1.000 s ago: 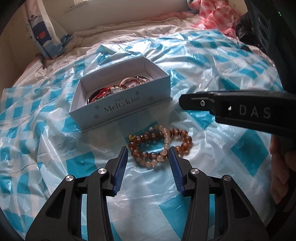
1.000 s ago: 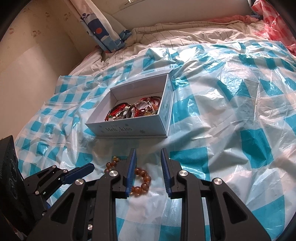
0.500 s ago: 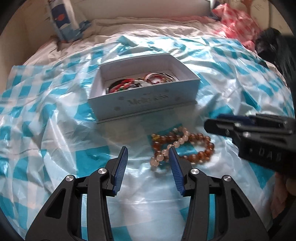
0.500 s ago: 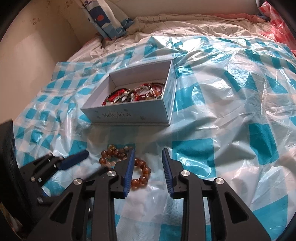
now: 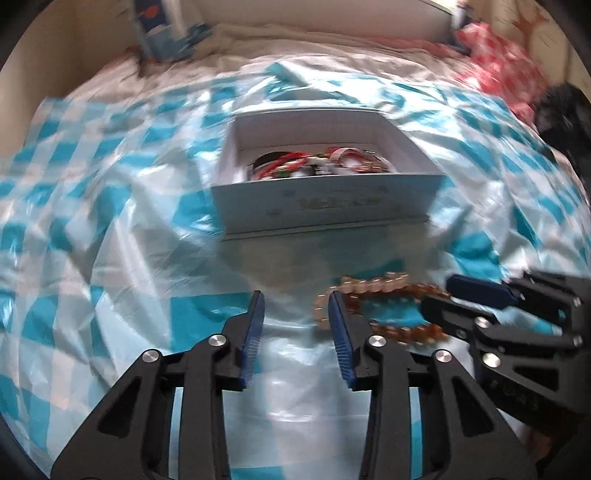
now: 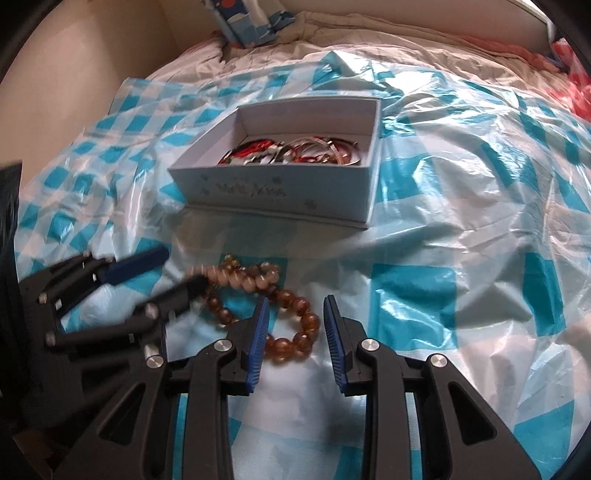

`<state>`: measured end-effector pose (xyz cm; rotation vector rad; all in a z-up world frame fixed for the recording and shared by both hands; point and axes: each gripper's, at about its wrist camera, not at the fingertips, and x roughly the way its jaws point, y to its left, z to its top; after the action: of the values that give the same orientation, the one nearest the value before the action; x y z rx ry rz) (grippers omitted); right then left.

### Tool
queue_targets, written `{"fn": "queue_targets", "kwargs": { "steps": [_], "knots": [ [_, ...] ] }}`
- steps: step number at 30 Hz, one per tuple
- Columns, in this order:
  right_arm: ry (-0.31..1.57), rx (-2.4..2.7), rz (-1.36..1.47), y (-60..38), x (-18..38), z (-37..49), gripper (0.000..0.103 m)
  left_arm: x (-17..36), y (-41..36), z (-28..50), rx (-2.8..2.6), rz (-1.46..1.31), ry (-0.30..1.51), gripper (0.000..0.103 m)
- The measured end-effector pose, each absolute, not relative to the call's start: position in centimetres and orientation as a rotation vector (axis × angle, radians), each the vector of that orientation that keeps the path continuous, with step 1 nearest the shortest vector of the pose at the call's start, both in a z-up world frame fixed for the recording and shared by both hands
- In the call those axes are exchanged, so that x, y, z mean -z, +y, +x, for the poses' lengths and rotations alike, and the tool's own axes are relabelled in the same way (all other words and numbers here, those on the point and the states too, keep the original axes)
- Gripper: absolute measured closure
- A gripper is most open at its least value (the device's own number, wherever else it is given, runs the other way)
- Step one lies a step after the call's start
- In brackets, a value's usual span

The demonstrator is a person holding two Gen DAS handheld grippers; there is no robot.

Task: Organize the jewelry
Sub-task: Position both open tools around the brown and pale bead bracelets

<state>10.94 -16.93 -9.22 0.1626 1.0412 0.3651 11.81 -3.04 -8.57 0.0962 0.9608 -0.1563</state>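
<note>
A pale blue open box (image 5: 325,206) (image 6: 280,192) holds red and silver bracelets (image 6: 295,153). In front of it, amber and pink bead bracelets (image 6: 258,295) (image 5: 380,295) lie in a heap on the blue-and-white plastic sheet (image 6: 461,240). My left gripper (image 5: 295,301) is open, low over the sheet, with the beads just right of its right finger; it also shows in the right wrist view (image 6: 173,269). My right gripper (image 6: 295,308) is open with amber beads between its fingertips; it also shows in the left wrist view (image 5: 439,295).
The sheet covers a bed with a beige quilt (image 6: 369,37) behind. A blue patterned pillow (image 6: 247,18) stands at the back left, pink cloth (image 5: 498,62) and a dark object (image 5: 565,118) at the back right. A wall (image 6: 74,74) runs along the left.
Both grippers have moved lower and nearer the bead bracelets. The left gripper has shifted left of the beads, and the right gripper now has beads between its open fingers.
</note>
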Motion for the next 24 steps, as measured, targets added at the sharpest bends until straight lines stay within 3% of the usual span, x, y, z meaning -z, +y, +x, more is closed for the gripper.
{"fn": "queue_targets", "kwargs": {
  "steps": [21, 23, 24],
  "knots": [
    [1.056, -0.371, 0.035, -15.1, 9.9, 11.1, 0.072, 9.8, -4.1, 13.0, 0.234, 0.150, 0.992, 0.069],
    [1.062, -0.347, 0.013, -15.4, 9.9, 11.0, 0.088, 9.8, -4.3, 12.9, 0.242, 0.158, 0.991, 0.070],
    [1.065, -0.343, 0.019, -15.7, 9.8, 10.9, 0.090, 9.8, -4.4, 12.9, 0.241, 0.164, 0.990, 0.069]
  ]
}}
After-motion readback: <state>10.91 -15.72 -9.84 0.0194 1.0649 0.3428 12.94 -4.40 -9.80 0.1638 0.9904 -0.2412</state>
